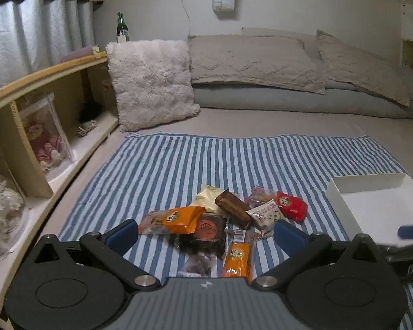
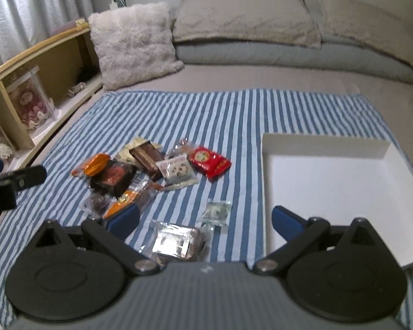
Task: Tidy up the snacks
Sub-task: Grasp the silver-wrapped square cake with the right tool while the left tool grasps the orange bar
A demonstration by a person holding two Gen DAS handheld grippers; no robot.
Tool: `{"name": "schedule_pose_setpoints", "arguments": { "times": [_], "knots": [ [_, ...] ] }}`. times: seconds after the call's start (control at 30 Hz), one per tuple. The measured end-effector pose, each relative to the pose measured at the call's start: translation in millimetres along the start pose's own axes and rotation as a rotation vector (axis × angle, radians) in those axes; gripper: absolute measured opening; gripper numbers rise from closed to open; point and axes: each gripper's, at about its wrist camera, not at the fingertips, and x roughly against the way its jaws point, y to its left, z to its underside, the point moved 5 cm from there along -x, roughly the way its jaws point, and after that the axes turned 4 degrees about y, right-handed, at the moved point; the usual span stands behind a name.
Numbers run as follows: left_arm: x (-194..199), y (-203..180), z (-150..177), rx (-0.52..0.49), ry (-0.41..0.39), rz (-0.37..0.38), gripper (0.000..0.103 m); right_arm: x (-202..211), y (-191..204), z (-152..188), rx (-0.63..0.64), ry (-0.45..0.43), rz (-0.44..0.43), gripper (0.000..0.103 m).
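**Both grippers spread above the snack pile**

Nearest to us in the right wrist view, our right gripper (image 2: 205,220) hangs with its blue-padded fingers (image 2: 124,217) spread wide and nothing between them. Just beyond it a silver-and-dark snack packet (image 2: 176,243) lies on the striped cloth (image 2: 220,115), with a small green-printed clear packet (image 2: 216,211) just beside it.

Our left gripper (image 1: 206,232) is likewise released, jaws apart, holding nothing, above the near edge of the snack pile (image 1: 223,214). Between and just beyond its fingers we see a long orange packet (image 1: 238,258), a dark packet with a red round print (image 1: 209,229) and an orange bag (image 1: 176,218). Farther back lie a brown bar-shaped pack (image 1: 234,209), a pale yellow packet (image 1: 206,196), a white printed packet (image 1: 267,213) and a red packet (image 1: 291,205), all overlapping or touching.

To the right of the pile, apart from it, a white open box (image 2: 327,143) sits on the cloth, its floor bare. Behind the cloth, a fluffy cushion (image 1: 151,82) leans near the grey pillows (image 1: 250,60).
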Motion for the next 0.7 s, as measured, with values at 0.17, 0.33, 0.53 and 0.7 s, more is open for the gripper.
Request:
{"name": "schedule_pose_setpoints", "arguments": {
  "times": [0.17,0.33,0.53,0.7],
  "knots": [
    [-24,-2,-8,0.047,0.017,0.041,0.103,-30,9,-2,-0.039,0.068,-0.055,0.103],
    [-49,-2,-14,0.138,0.060,0.074,0.103,-65,24,8,-0.060,0.173,-0.100,0.103],
    [-81,-12,-10,0.137,0.140,0.103,0.103,-102,30,19,-0.163,0.272,-0.095,0.103],
    [-108,-24,-1,0.117,0.215,0.182,0.103,-124,29,24,-0.219,0.324,-0.071,0.103]
  ]
}}
